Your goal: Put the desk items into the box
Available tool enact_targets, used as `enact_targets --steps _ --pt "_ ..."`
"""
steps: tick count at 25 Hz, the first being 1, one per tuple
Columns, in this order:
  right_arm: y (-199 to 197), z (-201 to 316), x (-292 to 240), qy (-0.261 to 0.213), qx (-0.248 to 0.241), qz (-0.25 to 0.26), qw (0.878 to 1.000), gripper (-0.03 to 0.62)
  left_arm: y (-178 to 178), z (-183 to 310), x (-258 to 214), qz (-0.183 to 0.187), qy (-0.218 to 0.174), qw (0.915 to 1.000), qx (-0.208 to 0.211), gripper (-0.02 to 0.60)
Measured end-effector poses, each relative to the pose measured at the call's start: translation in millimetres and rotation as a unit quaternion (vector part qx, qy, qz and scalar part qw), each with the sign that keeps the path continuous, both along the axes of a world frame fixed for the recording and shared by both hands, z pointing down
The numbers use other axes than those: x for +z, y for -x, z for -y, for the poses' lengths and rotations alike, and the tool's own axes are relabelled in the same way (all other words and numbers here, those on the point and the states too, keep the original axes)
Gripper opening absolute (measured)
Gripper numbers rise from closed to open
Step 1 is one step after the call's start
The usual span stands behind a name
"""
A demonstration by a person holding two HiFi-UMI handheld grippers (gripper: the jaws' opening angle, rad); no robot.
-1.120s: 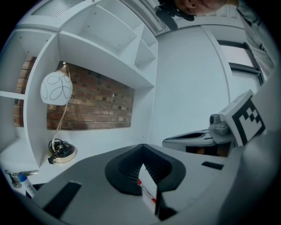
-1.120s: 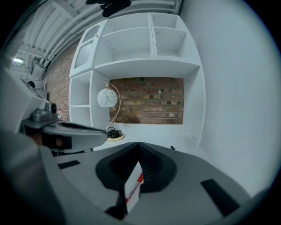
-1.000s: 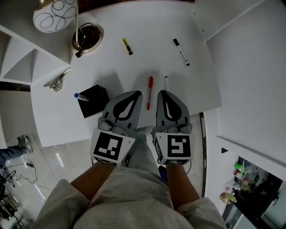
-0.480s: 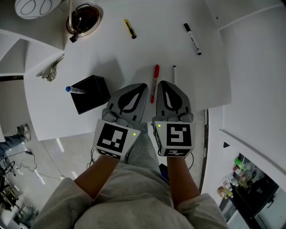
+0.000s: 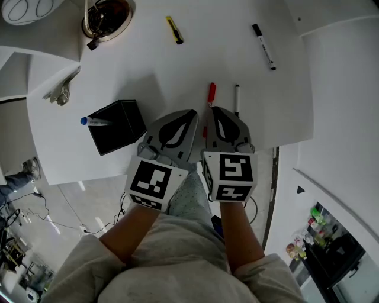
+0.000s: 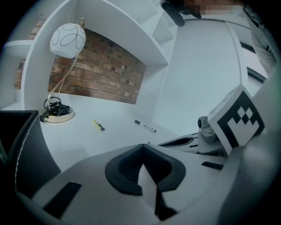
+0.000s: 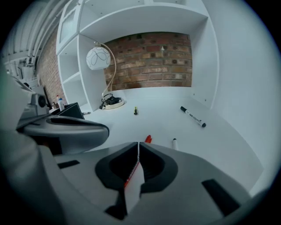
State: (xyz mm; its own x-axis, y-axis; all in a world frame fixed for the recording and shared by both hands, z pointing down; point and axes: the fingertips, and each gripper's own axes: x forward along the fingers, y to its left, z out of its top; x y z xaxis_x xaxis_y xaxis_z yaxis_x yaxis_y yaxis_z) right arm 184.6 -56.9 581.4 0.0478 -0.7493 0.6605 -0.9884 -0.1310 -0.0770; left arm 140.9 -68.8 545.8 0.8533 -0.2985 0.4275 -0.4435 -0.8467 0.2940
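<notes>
A black box (image 5: pixel 112 127) stands on the white desk (image 5: pixel 177 65) at the left, a blue-capped item (image 5: pixel 93 121) resting on its rim. My left gripper (image 5: pixel 188 113) is shut and empty, just right of the box. My right gripper (image 5: pixel 214 110) sits beside it, shut on nothing, its tip over the lower part of a red pen (image 5: pixel 211 93). The red pen (image 7: pixel 148 139) pokes out past the closed jaws and shows through the gap beneath them. A small white pen (image 5: pixel 237 97) lies just right of it. Farther off lie a black marker (image 5: pixel 264 47) and a yellow item (image 5: pixel 174 29).
A lamp base (image 5: pixel 106 15) with a coiled cable sits at the far left corner, its round shade (image 7: pixel 101 58) above. A metal clip (image 5: pixel 59 92) lies near the left edge. White shelving and a brick wall (image 7: pixel 149 61) back the desk. The desk's front edge runs under my grippers.
Both grippers have sunk toward the desk side by side. The right gripper's tip now covers the red pen's lower part, which lay fully bare between the grippers before.
</notes>
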Motion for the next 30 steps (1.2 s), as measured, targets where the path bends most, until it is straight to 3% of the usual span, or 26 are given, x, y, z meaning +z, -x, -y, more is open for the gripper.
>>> enact_targets --steps 8,11,20,30 --pt "0.8 1.4 23.1 0.054 0.006 0.026 0.998 0.025 -3.5 1.2 10.7 0.01 0.012 0.9999 0.004 0.008" --pt "2.4 0.7 31.1 0.082 0.007 0.036 0.996 0.095 -4.8 0.7 13.3 0.011 0.02 0.9997 0.004 0.008" --pt "2.9 1.1 44.1 0.127 0.008 0.042 0.991 0.095 -4.9 2.1 19.2 0.016 0.031 0.9994 -0.001 0.008" --pt "-2.1 0.5 45.7 0.137 0.026 0.048 0.989 0.054 -3.8 1.1 20.5 0.02 0.033 0.9993 -0.002 0.008"
